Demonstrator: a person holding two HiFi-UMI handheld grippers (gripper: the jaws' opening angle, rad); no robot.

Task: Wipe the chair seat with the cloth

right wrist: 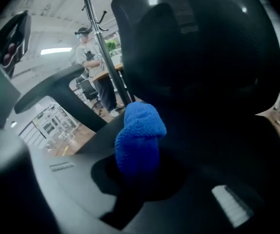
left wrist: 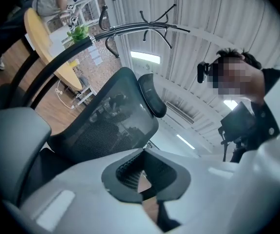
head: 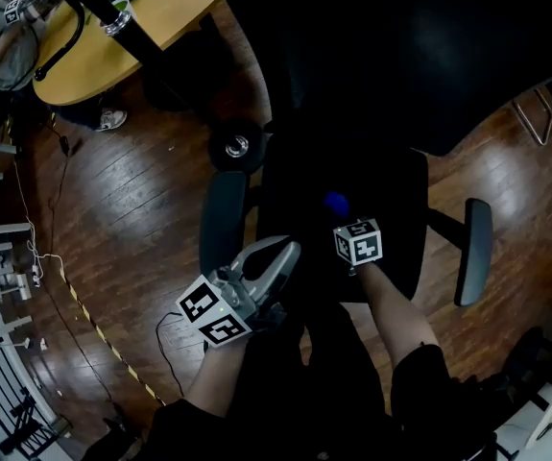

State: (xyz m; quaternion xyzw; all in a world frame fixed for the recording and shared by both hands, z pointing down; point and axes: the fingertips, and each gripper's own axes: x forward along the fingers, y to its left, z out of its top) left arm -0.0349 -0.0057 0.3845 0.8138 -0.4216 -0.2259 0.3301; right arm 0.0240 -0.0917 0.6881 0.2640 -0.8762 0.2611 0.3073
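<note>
- Two armrests bounded the chair seat (head: 396,209) at its sides: the left armrest (head: 223,221) and the right armrest (head: 474,251), each standing clear of the seat edge.
- Behind the seat rose the black mesh backrest (right wrist: 198,48), which closed off the far edge; the near edge lay at the person's knees.
- Over the middle of the seat was the blue cloth (head: 335,203), pinched between the jaws of the right gripper (head: 348,224), its fluffy end sticking out toward the backrest.
- At the seat's near left corner, just inside the left armrest, the left gripper (head: 285,257) had its jaws together with nothing between them, and it pointed up at the headrest (left wrist: 152,94).
- Left of the chair the wooden floor (head: 151,200) lay open, crossed by a thin cable (head: 165,339) and striped tape (head: 93,325); the round table (head: 132,27) and coat stand (right wrist: 98,28) stood well apart.
- Each marker cube (head: 213,313) carried black-and-white square patterns only.
</note>
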